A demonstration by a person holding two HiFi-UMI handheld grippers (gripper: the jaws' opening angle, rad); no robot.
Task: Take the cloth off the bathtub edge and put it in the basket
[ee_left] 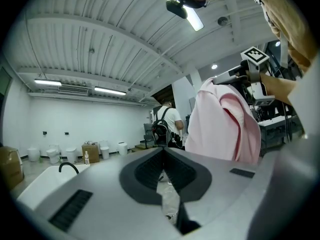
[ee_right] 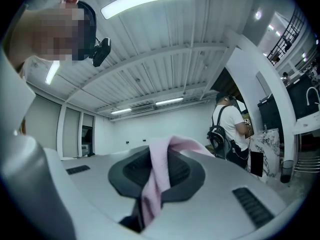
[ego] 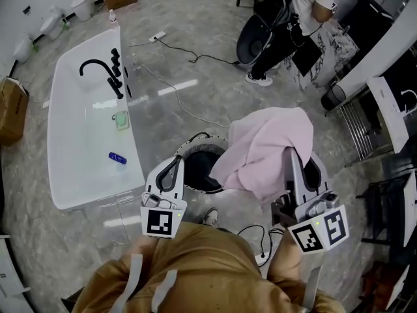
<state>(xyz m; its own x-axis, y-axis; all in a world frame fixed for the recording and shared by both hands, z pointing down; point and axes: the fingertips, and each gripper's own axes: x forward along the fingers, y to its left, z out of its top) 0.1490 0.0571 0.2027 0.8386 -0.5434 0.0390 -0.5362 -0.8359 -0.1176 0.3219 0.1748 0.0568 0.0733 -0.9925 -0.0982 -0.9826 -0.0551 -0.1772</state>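
Note:
My right gripper [ego: 288, 152] is shut on a pink cloth [ego: 264, 147], which it holds up in the air. The cloth drapes in folds to the right of and partly over the round basket [ego: 184, 150], which has a white rim and a dark inside. In the right gripper view a strip of the cloth [ee_right: 152, 184] runs between the pads of that gripper [ee_right: 159, 151]. My left gripper [ego: 176, 162] hovers at the basket's left rim, shut with nothing in it [ee_left: 162, 151]. The white bathtub [ego: 85, 142] lies to the left.
The tub carries a black faucet [ego: 104, 70], a green dish [ego: 121, 120] and a small blue item [ego: 117, 158]. A cable [ego: 182, 57] trails over the grey floor. A person [ego: 306, 18] stands at the back right beside a black stroller [ego: 260, 25]. A metal rack [ego: 365, 122] stands at right.

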